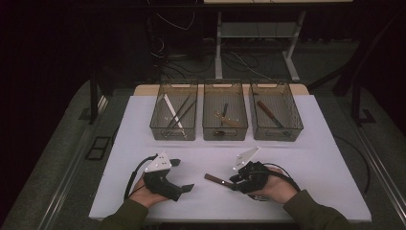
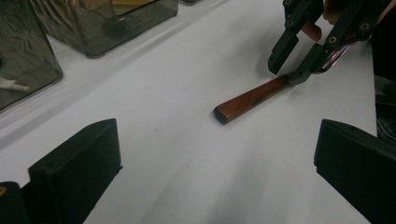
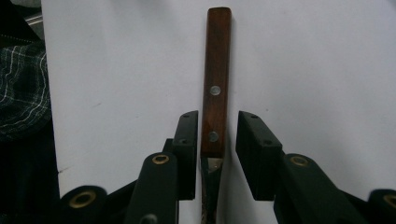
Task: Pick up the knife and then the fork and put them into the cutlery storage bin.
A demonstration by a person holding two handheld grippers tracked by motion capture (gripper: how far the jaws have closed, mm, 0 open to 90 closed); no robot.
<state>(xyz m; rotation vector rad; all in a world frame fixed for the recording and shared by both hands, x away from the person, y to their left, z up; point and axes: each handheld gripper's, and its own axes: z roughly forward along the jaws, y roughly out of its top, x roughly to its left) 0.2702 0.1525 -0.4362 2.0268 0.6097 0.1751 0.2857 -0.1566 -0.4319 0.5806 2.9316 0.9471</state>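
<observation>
A knife with a brown wooden handle (image 1: 216, 180) lies flat on the white table top (image 1: 311, 158), near the front edge. In the right gripper view its riveted handle (image 3: 216, 79) runs straight up between the jaws of my right gripper (image 3: 217, 140). The left pad sits close against the wood and a narrow gap shows at the right pad. In the left gripper view the right gripper (image 2: 287, 71) stands over the end of the handle (image 2: 252, 99) where it meets the blade. My left gripper (image 1: 182, 175) rests on the table to the knife's left, its jaws wide apart and empty (image 2: 215, 172).
Three see-through bins stand in a row at the back of the table. The left bin (image 1: 173, 112) holds long thin utensils, the middle bin (image 1: 225, 112) wooden pieces, the right bin (image 1: 275, 112) a brown-handled knife. Cables and a desk frame lie on the floor beyond.
</observation>
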